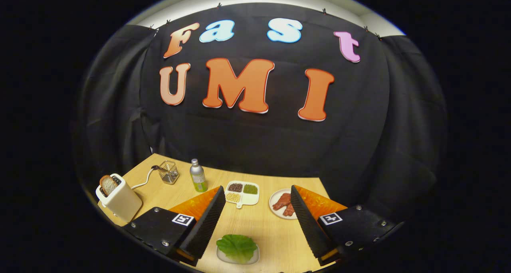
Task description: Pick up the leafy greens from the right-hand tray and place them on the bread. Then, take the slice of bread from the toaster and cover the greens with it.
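The gripper [255, 221] hangs over the wooden bench [255, 229], jaws spread wide and grasping nothing. Between them lies the green leaf [237, 247] on a bread slice [223, 257]. Beyond the leaf sit a divided dish [242, 193] and a plate of meat [284, 204]. Far left of the leaf, the toaster [119, 201] holds a toast slice [107, 184].

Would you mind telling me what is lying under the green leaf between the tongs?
The green leaf lies on a pale slab on the table, of which just an edge shows; the leaf covers the rest, so what it is stays unclear. The open tongs flank it without touching.
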`<state>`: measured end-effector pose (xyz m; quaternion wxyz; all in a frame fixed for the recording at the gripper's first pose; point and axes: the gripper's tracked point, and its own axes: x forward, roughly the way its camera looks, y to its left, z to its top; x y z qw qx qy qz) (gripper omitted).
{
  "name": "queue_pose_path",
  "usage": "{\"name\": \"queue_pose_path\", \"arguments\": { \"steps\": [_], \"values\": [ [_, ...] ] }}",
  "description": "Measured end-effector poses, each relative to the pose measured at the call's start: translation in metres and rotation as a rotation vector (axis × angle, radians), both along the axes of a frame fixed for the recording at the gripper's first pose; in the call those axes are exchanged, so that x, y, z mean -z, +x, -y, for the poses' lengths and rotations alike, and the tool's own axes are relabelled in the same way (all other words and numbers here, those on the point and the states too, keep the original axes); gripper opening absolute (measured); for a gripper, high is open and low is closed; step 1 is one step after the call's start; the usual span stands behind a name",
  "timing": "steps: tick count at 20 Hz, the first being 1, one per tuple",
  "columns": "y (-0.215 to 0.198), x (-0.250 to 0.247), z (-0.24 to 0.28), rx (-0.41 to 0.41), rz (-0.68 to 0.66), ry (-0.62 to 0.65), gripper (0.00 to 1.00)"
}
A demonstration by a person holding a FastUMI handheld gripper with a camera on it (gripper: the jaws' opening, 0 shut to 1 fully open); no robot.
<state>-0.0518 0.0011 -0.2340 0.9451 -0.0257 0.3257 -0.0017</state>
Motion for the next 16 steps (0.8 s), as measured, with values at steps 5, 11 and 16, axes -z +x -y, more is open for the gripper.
{"name": "queue_pose_path", "arguments": {
  "steps": [5, 11, 16],
  "values": [
    [-0.027, 0.066, -0.010, -0.044, -0.213, 0.013, 0.97],
    [-0.059, 0.126, -0.013, -0.112, -0.431, -0.024, 0.98],
    [-0.092, 0.181, -0.018, -0.137, -0.602, -0.004, 0.98]
  ]
}}
